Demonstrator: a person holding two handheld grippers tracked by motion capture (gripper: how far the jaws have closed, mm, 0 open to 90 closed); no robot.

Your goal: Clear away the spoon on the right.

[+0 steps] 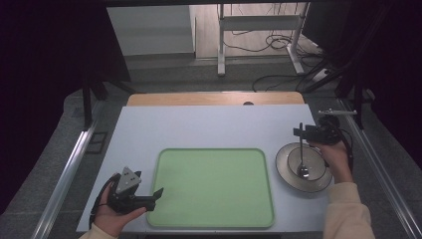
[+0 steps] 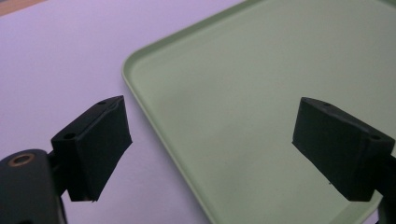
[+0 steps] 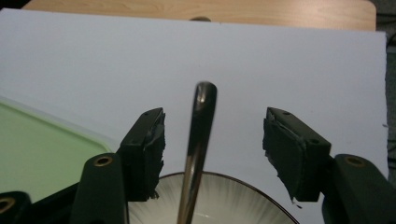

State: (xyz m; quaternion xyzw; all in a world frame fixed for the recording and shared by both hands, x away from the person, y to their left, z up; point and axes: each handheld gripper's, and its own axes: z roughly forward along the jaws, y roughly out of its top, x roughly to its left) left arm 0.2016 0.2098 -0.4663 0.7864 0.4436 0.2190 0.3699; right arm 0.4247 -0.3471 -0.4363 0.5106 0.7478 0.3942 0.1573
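The rectangular plastic tray [image 1: 214,219] is pale green. The round ceramic bowl [image 1: 286,164] shows pale radiating stripes under a dark rim; the metal spoon [image 1: 302,164] is silver.

No text, label, brand, number or sign can be read anywhere on the table [image 1: 209,127], the tray [image 1: 215,223] or the bowl [image 1: 286,169].

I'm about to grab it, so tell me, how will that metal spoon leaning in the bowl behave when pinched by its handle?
The spoon looks like polished metal, so probably stiff but slippery between the right gripper pads. Its slim, rounded handle may twist or pivot in a pinch. Leaning in the bowl, it could slide along the rim if nudged sideways.
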